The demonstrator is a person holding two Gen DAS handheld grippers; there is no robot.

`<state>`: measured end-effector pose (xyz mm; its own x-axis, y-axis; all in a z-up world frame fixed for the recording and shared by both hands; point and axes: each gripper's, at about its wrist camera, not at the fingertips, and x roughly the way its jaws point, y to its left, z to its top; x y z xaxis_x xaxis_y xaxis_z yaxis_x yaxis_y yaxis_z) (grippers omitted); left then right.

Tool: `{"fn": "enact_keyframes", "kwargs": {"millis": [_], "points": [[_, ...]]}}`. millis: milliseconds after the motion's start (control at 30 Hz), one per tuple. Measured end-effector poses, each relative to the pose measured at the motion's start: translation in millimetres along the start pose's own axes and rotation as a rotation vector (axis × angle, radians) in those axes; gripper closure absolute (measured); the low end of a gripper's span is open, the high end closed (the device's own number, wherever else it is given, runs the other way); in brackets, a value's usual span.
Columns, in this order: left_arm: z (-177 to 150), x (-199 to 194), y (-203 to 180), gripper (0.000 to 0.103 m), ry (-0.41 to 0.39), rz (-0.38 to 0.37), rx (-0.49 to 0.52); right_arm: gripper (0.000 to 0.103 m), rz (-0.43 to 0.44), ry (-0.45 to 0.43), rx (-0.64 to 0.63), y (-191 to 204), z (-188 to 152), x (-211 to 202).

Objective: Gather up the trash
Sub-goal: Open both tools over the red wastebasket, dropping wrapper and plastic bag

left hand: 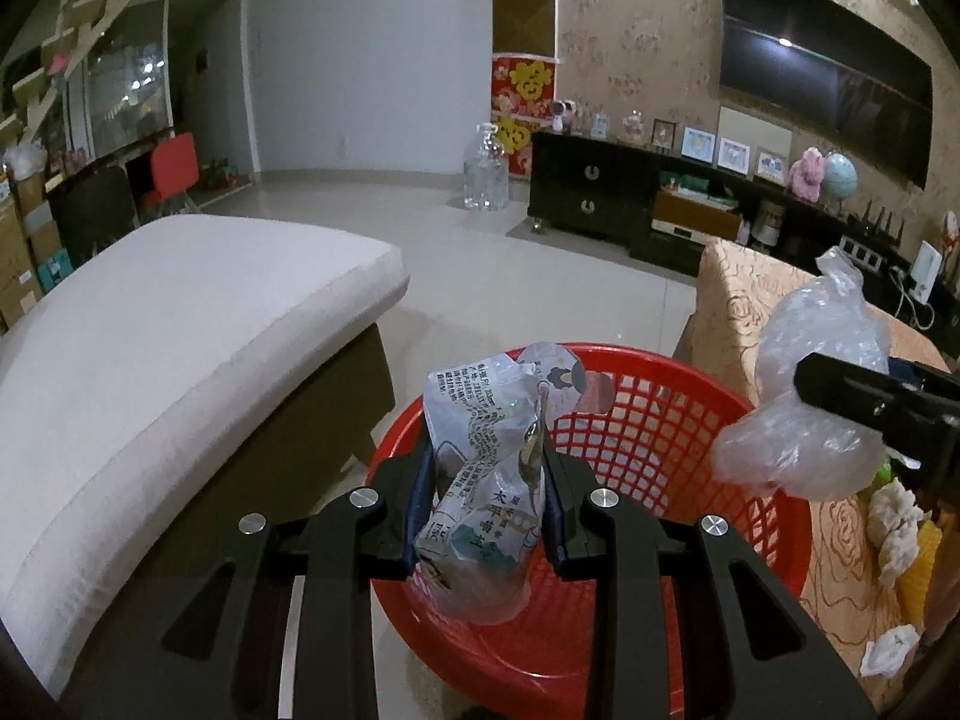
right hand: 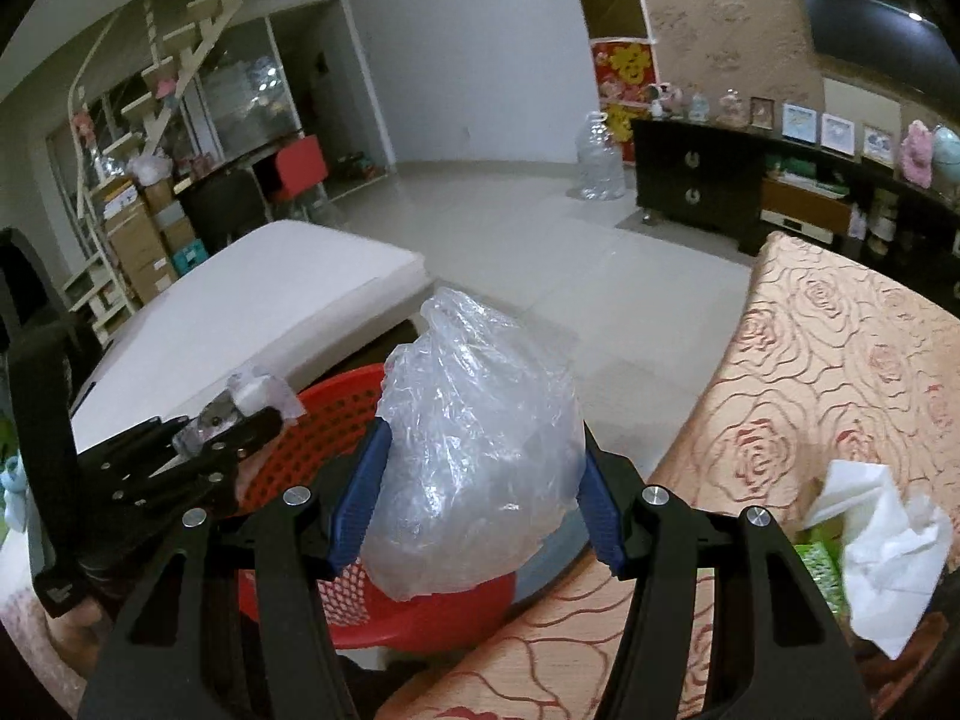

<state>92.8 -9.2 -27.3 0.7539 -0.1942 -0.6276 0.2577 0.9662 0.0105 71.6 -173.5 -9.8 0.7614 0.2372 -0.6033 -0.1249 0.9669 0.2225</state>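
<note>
My left gripper (left hand: 489, 468) is shut on a crumpled printed wrapper (left hand: 486, 480) and holds it over the red mesh basket (left hand: 654, 426). In the right wrist view the left gripper (right hand: 240, 420) shows at the left, above the basket (right hand: 312, 426). My right gripper (right hand: 480, 480) is shut on a crumpled clear plastic bag (right hand: 480, 450), held above the basket's right rim beside the rose-patterned table (right hand: 840, 372). From the left wrist view the same bag (left hand: 804, 384) hangs at the right in the black jaws of the right gripper (left hand: 864, 408).
White crumpled tissues (right hand: 882, 546) and a green packet (right hand: 816, 564) lie on the patterned table. More tissue scraps (left hand: 894, 516) and a yellow item (left hand: 918, 570) lie there too. A white-cushioned bench (left hand: 180, 360) stands left of the basket. A dark TV cabinet (left hand: 630, 204) lines the far wall.
</note>
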Motion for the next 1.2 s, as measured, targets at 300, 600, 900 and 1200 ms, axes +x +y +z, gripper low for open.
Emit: {"fn": "enact_keyframes", "kwargs": {"millis": [300,600,900,1200], "points": [[-3.9,-2.2,-2.1,0.028,-0.009,0.015,0.003,0.039,0.039,0.035,-0.007,9.9,-2.3,8.7],[-4.6,-5.5,8.1,0.021,-0.021,0.045,-0.034,0.023,0.056,0.024,0.018,10.5,-0.3,7.6],[-2.7,-11.8,11.6,0.021,-0.059,0.048,-0.047,0.023,0.029,0.002,0.029,3.5,-0.7,-0.1],[-2.4,-16.8,8.7,0.021,-0.087,0.026,-0.048,0.022,-0.055,-0.036,0.034,-10.4,-7.8,-18.1]]}}
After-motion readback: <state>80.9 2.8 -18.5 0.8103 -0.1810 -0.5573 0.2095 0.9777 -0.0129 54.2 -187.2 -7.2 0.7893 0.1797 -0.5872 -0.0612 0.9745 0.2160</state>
